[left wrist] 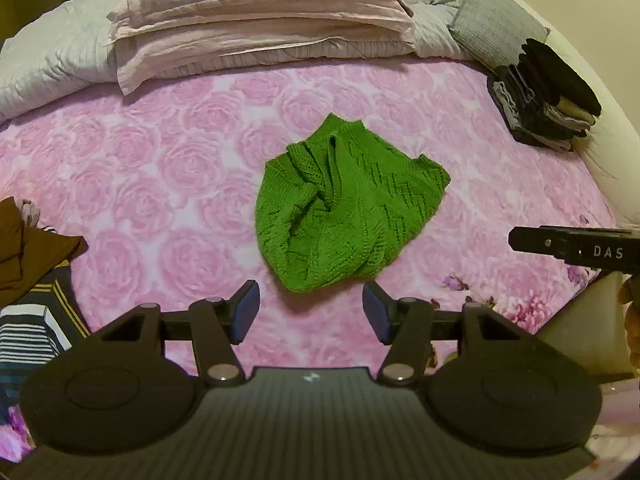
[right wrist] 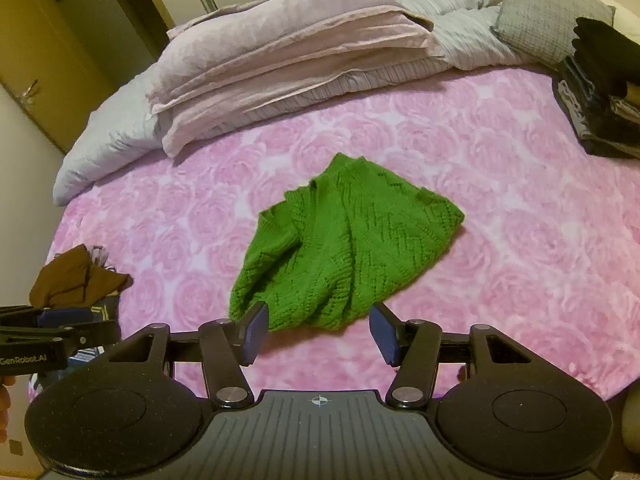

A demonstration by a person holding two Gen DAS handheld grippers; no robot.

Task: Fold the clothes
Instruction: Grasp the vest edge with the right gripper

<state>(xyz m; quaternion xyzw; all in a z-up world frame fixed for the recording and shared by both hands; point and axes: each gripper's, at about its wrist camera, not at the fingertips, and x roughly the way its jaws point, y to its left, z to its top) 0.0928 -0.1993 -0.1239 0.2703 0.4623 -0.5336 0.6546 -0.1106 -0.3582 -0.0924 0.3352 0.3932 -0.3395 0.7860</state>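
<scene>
A crumpled green knitted sweater (left wrist: 344, 204) (right wrist: 344, 248) lies in a heap in the middle of the pink rose-patterned bed cover (left wrist: 160, 168) (right wrist: 500, 240). My left gripper (left wrist: 311, 306) hovers open just short of the sweater's near edge, nothing between its blue pads. My right gripper (right wrist: 319, 330) is open too, its fingertips at the sweater's near hem with nothing gripped. The right gripper's side shows at the right edge of the left wrist view, the left gripper's at the left edge of the right wrist view.
A stack of folded dark clothes (left wrist: 544, 96) (right wrist: 600, 100) sits at the far right of the bed. Unfolded brown and striped garments (left wrist: 28, 280) (right wrist: 76, 280) lie at the near left. Pillows and folded bedding (left wrist: 256, 20) (right wrist: 296, 52) line the far side.
</scene>
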